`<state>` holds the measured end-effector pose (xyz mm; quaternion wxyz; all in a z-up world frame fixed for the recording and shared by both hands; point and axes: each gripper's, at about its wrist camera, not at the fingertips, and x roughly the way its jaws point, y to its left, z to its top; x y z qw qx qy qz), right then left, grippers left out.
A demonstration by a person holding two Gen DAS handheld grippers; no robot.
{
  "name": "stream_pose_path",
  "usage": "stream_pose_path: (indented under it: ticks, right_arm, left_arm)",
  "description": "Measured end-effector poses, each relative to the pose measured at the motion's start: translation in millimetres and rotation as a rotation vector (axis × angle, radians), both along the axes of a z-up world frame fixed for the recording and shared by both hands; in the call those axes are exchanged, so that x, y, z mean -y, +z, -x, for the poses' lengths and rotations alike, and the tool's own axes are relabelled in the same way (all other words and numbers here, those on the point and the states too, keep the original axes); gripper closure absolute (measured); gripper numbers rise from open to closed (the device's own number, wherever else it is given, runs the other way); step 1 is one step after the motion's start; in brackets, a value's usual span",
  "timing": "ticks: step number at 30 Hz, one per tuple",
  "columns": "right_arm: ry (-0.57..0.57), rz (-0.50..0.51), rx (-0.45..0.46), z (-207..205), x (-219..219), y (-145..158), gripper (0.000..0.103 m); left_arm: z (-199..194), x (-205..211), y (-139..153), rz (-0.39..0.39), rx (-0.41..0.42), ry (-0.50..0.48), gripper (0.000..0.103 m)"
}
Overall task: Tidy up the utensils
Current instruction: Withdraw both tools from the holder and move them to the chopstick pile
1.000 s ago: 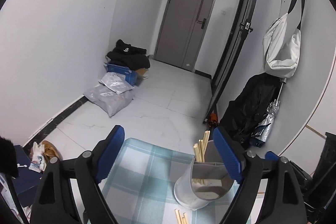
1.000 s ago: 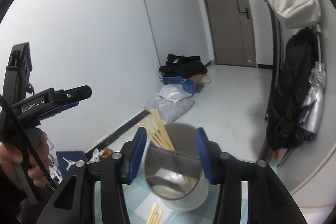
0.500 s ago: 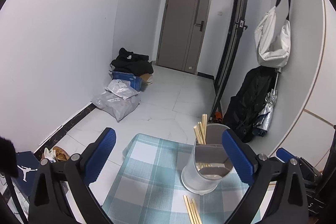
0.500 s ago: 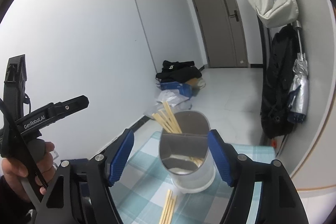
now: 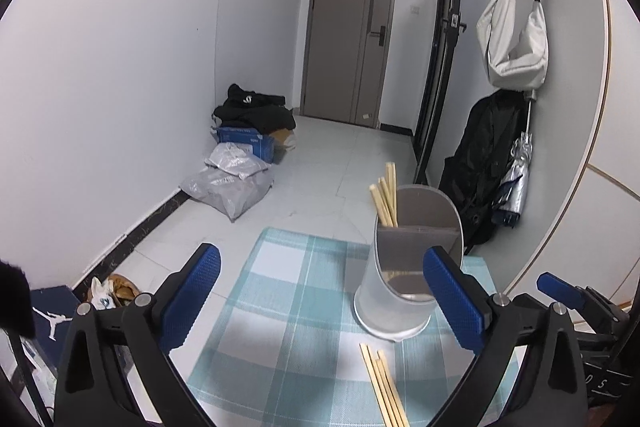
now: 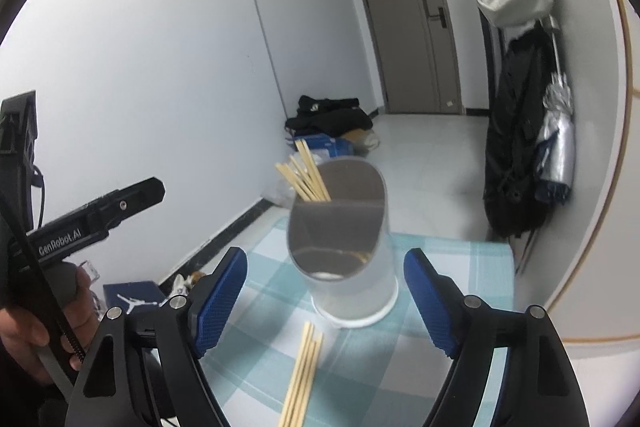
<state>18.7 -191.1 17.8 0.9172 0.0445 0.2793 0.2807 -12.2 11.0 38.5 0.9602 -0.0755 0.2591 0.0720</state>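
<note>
1. The left gripper (image 5: 320, 291) has its blue-padded jaws spread wide, with nothing between them but bare checked tablecloth (image 5: 280, 291).
2. Its right pad overlaps the near side of a grey utensil holder (image 5: 404, 267) in the picture; whether they touch is unclear.
3. The right gripper (image 6: 326, 301) has just been opening; its jaws stand wide and hold nothing.
4. The holder (image 6: 344, 247) stands upright just beyond and between those jaws, apart from both pads.
5. Wooden chopsticks (image 6: 306, 173) lean in its rear compartment.
6. A loose bundle of chopsticks (image 6: 302, 371) lies on the cloth between the right jaws, in front of the holder.
</note>
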Motion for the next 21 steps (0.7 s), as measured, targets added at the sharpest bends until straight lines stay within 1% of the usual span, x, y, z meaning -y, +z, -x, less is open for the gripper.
stream_pose_path:
  ticks: [2,4,7,13,15,18,21]
  right_arm:
    - [-0.001,0.020,-0.019,-0.1,-0.7,-6.4,0.022]
    - [-0.004,0.058,-0.026,-0.1,-2.4,-13.2,0.022]
    - [-0.004,0.081,-0.055,-3.3,-3.9,-23.3,0.022]
    - [-0.031,0.117,-0.192,-16.9,-10.4,-57.3,0.022]
    - [-0.022,0.140,-0.242,-21.9,-16.6,-71.7,0.022]
    - [-0.008,0.195,-0.279,-27.0,-28.1,-87.1,0.022]
    - [0.016,0.230,-0.306,-30.9,-39.9,-99.4,0.023]
  left_arm:
    - [-1.4,-1.4,-6.3,0.007,-0.006,0.007,0.003]
    - [-6.4,-3.2,-13.9,0.012,-0.028,0.009,0.003]
    - [-13.2,-5.7,-27.1,0.016,-0.058,0.007,0.003]
    - [-23.8,-16.1,-58.6,0.050,-0.162,0.003,0.003]
    - [-27.6,-22.0,-66.3,0.081,-0.203,0.005,0.003]
    - [-31.0,-27.7,-72.1,0.119,-0.239,-0.007,0.003]
    - [-35.0,-27.4,-74.9,0.148,-0.266,-0.043,0.003]
